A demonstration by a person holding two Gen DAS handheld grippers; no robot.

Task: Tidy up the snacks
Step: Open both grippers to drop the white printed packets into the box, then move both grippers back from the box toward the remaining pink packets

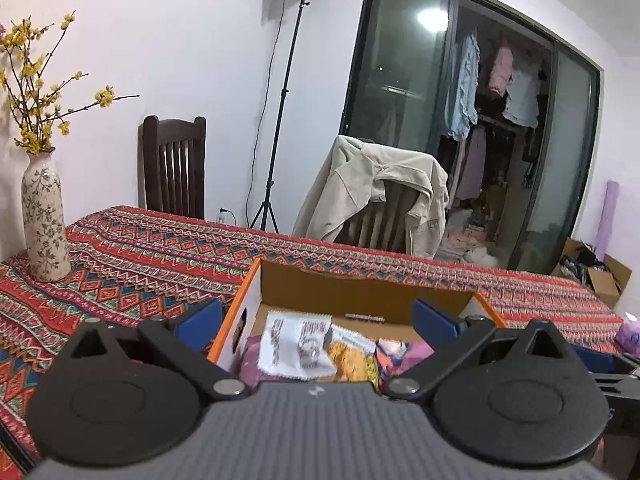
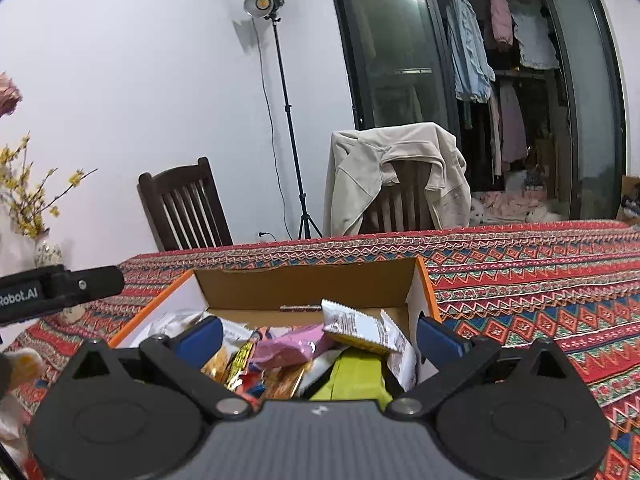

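Step in hand, as judged: the packing stage of the snack sorting, with both tools hovering over the cardboard box (image 2: 420,292) and neither carrying anything.

Left gripper (image 1: 318,318): jaws spread wide, nothing between them. It sits above the near left part of the box, its left finger outside the orange-edged wall and its right finger over the interior. A white printed packet (image 1: 294,344) lies below the gap, resting on a purple wrapper and an orange-yellow one. No contact with the fingers is evident.

Right gripper (image 2: 320,338): jaws likewise spread wide and unloaded. Below its gap the box holds a loose heap: a white and yellow packet (image 2: 360,330) tilted on top, a pink wrapper (image 2: 288,346) beside it to the left, a green pouch (image 2: 352,376) underneath. The left tool's black body shows at the left edge of this view, well apart from the heap.

The box stands on the patterned tablecloth (image 2: 540,288), its rear half mostly bare cardboard.

Next move, as judged: either tool must descend onto one packet, centre it between the fingers and close, or withdraw to fetch more. The heap is untidy and overlapping, so a careless close could catch two wrappers at once.
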